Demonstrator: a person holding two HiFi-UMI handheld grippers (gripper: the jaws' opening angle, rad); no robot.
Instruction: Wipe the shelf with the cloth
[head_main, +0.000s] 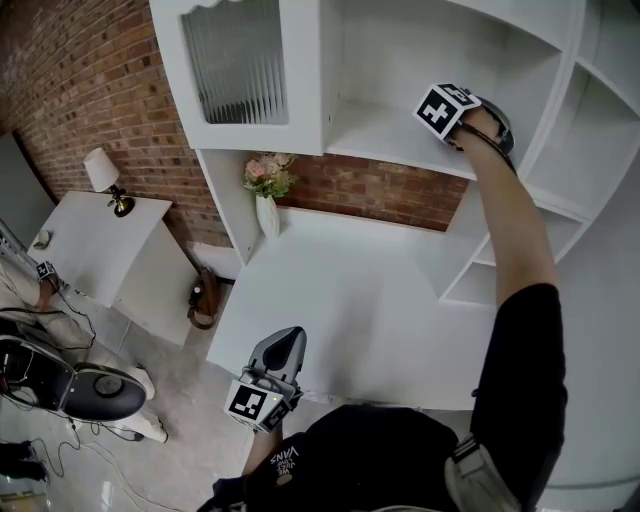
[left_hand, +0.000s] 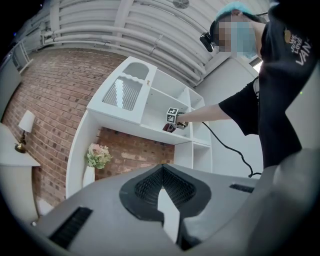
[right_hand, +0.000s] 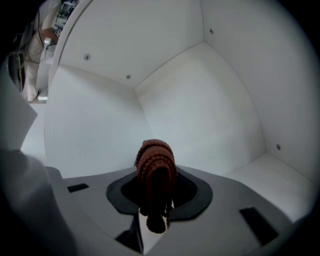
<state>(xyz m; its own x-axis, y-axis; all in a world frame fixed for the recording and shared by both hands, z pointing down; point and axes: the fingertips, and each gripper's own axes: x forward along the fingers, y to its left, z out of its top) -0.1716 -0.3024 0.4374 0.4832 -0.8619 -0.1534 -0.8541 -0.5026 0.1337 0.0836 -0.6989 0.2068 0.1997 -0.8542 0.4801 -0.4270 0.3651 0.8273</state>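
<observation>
Left gripper (head_main: 283, 345) is nearest, held low at the near edge of the white desk (head_main: 340, 300), left of the person's body. In its own view (left_hand: 162, 187) the fingertips meet at the front and nothing sits between them. It touches nothing and points up toward the shelf unit.

The desk top runs away from it. At the far left corner stands a white vase with pink flowers (head_main: 267, 190), against the brick wall (head_main: 390, 195). Further left, across the floor, there's a small lamp (head_main: 103, 177) on a white side table (head_main: 95, 245).

Above the desk, on the right: right arm stretched out, right gripper (head_main: 472, 122) inside the open compartment, just above the shelf (head_main: 375, 135), marker cube facing the camera. Its own view (right_hand: 155, 175) shows the fingers clamped on the cloth (right_hand: 156, 159): reddish-brown, knitted, bunched into a roll that sticks out past the tips, one end hanging back between the fingers. The cloth points into the far corner of the compartment, where the side and back walls meet. Can't tell if it touches the shelf board.

Left of that compartment there's a cabinet door with ribbed glass (head_main: 235, 60), shut.
</observation>
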